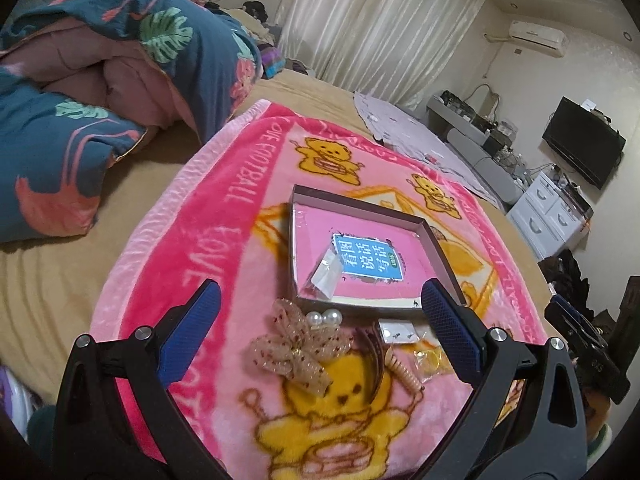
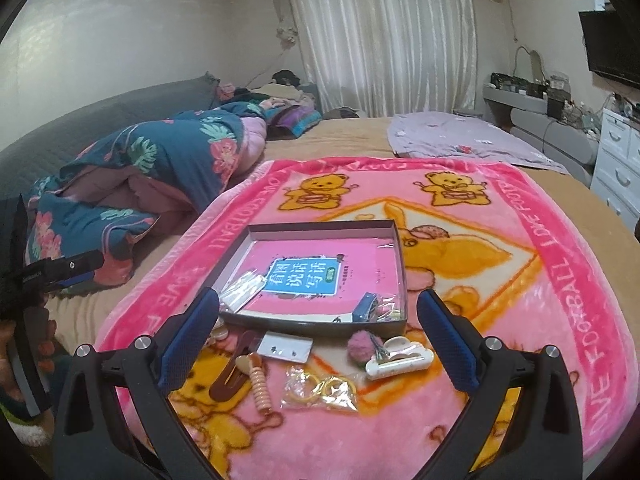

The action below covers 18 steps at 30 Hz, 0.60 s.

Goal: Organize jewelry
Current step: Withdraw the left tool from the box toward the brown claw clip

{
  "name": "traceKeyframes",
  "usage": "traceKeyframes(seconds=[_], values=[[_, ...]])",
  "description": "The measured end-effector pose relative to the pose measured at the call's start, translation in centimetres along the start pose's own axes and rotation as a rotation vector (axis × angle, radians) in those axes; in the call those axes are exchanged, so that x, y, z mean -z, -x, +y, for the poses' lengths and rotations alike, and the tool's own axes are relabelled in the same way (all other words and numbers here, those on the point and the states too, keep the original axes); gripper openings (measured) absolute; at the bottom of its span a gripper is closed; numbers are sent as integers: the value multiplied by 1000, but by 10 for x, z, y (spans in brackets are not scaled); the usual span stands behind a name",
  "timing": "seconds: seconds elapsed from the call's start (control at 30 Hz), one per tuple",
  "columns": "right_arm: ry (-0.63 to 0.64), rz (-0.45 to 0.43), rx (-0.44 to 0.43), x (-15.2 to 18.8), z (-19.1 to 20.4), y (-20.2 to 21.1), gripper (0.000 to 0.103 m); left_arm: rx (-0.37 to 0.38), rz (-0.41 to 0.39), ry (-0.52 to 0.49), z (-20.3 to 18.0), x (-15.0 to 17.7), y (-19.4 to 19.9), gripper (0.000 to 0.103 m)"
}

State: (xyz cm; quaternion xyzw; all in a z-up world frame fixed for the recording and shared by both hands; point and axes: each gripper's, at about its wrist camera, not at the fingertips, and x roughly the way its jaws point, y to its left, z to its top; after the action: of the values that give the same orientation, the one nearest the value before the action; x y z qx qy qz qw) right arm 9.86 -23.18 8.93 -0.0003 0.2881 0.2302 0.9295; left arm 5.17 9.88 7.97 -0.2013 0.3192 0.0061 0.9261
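Left gripper (image 1: 320,328) and right gripper (image 2: 318,334): jaws released, grasping nothing, both held above the near edge of the pink bear blanket (image 2: 500,420). Loose there: mesh bow (image 1: 298,350), brown hair clip (image 2: 230,376), bagged gold hoops (image 2: 320,390), white claw clip (image 2: 400,356), earring card (image 2: 285,347). Beyond, mid-blanket, the shallow box (image 2: 320,322) holds a pink book (image 2: 312,276).

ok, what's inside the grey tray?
Inside the grey tray: pink book, clear packet at one near corner, small blue item at the other. Beneath the book: hidden.
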Motion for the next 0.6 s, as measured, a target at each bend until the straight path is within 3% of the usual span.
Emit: traceKeyframes(seconds=[0.6], values=[[102, 72, -33, 36, 12, 15, 99, -3, 95, -53, -16, 49, 4, 94]])
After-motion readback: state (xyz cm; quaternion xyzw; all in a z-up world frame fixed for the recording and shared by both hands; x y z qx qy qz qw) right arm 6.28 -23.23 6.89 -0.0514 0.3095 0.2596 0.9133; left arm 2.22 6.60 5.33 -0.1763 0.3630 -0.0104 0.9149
